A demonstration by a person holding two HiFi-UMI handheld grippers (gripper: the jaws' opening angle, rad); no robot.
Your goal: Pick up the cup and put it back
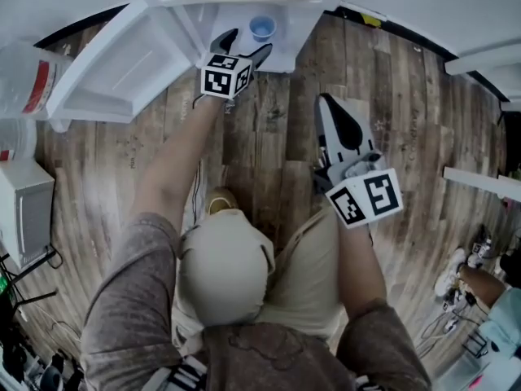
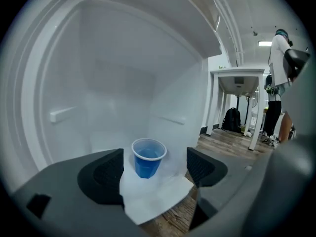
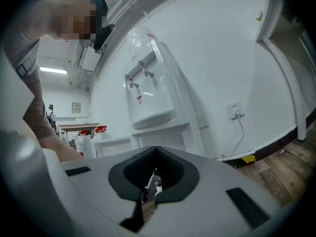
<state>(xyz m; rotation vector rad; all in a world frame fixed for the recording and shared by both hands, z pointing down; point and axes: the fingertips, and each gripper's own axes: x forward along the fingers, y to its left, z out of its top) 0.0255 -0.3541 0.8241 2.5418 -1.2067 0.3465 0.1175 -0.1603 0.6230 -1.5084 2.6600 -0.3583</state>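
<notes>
Left gripper (image 1: 248,42) at the mouth of the white compartment (image 2: 64,115), jaws wide apart. The blue cup (image 2: 148,158) stands upright dead ahead, centred between them just past the tips, near the floor's right edge. Right gripper (image 1: 332,112) hangs well apart, jaws together, empty. Left is nearer, so a straight push in looks right.

Cup (image 2: 147,158) alone on the cabinet (image 2: 113,78) floor, free room all round it, left gripper (image 1: 249,42) fingers (image 2: 104,176) spread wider than the cup — side walls near, door (image 1: 122,68) open at left.
</notes>
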